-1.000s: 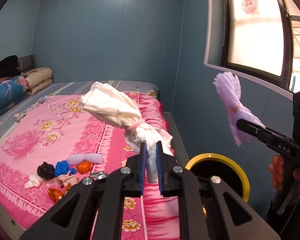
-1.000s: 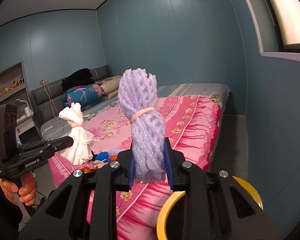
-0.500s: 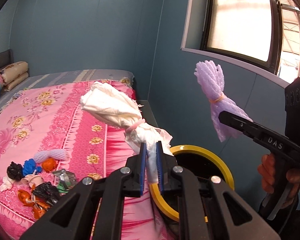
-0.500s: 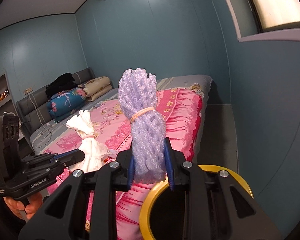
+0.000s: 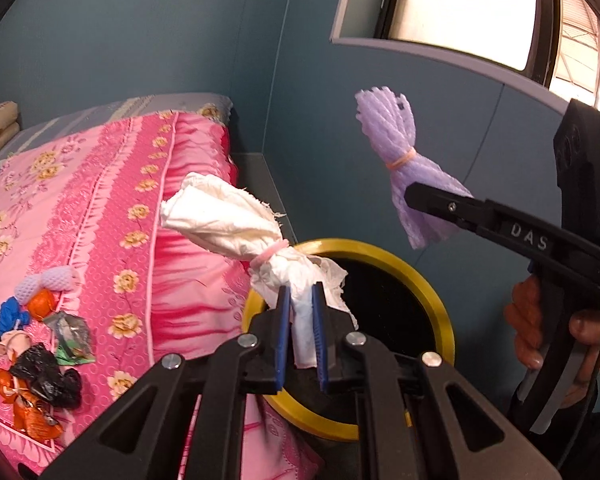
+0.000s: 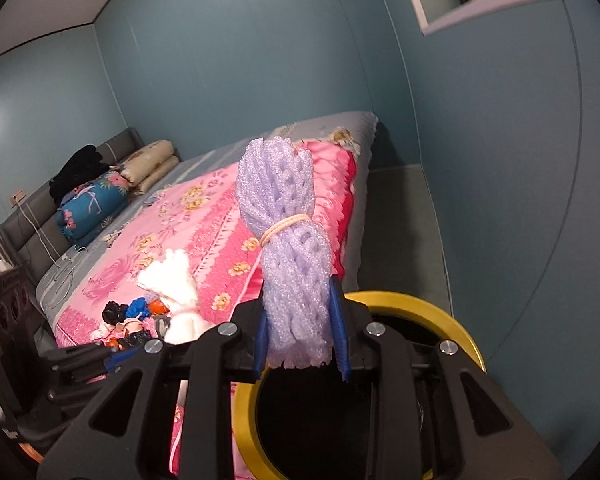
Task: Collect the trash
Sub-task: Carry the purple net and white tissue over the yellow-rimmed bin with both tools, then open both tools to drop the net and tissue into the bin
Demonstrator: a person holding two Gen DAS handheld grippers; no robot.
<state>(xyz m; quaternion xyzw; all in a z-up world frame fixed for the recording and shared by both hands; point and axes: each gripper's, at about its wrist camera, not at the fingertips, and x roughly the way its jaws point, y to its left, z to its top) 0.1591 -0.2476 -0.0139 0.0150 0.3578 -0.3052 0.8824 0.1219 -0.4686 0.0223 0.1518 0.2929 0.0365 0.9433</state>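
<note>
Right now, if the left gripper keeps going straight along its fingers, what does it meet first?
Likely nothing soon. The left gripper, shut on the white paper bundle, points over the yellow-rimmed bin toward the blue wall. The bin sits below that line; depth is uncertain.

Pink floral bedspread (image 5: 100, 216), folded pillows (image 6: 150, 166) by the grey headboard (image 6: 24, 216), window (image 5: 460, 4), blue walls (image 6: 260, 60).

The right gripper (image 5: 414, 196) arm bears white lettering, seemingly "DAS".
</note>
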